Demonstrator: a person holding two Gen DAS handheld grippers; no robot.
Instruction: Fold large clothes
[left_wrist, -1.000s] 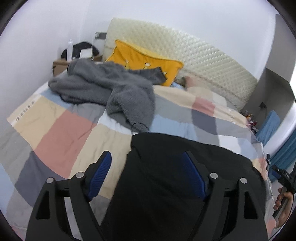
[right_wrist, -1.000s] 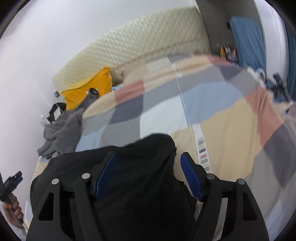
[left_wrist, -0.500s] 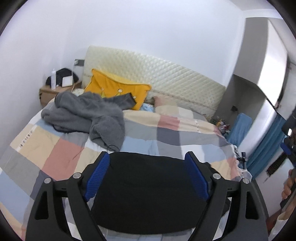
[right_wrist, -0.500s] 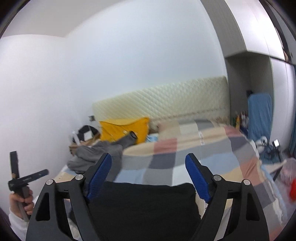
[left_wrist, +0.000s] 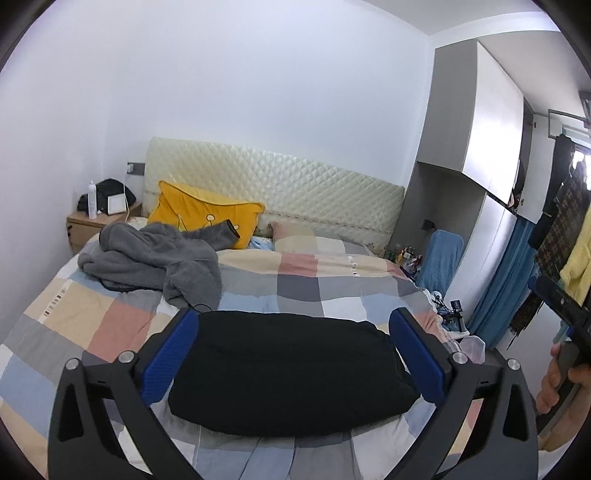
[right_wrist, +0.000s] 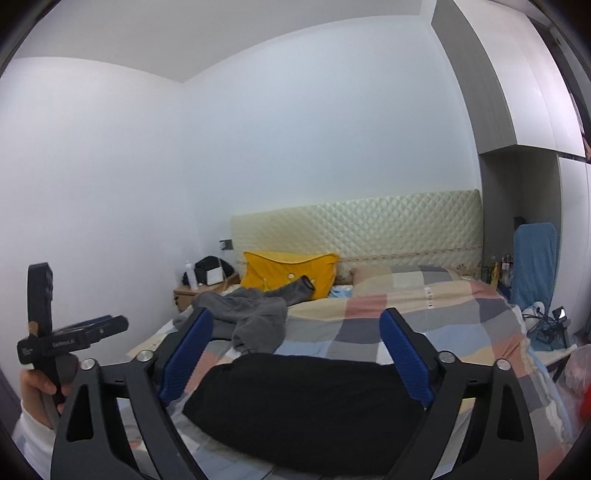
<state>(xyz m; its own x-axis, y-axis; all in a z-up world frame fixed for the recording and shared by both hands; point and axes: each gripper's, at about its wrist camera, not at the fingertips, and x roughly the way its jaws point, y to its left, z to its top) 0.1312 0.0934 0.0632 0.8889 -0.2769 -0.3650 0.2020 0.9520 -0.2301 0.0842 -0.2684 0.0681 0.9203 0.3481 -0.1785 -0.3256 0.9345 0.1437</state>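
Checked bed (left_wrist: 303, 284) — folded black garment (left_wrist: 288, 373), grey fleece (left_wrist: 155, 262), yellow pillow (left_wrist: 203, 214) on it.

Soft, even daylight, faint shadows, sharp focus, with strong fisheye bending and dark vignetted corners.

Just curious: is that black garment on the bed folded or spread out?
Folded: the black garment lies as a compact bundle on the checked quilt, no sleeves showing.

Left tool (left_wrist: 293, 360) spread wide, right tool (right_wrist: 295, 363) likewise (apparently empty)
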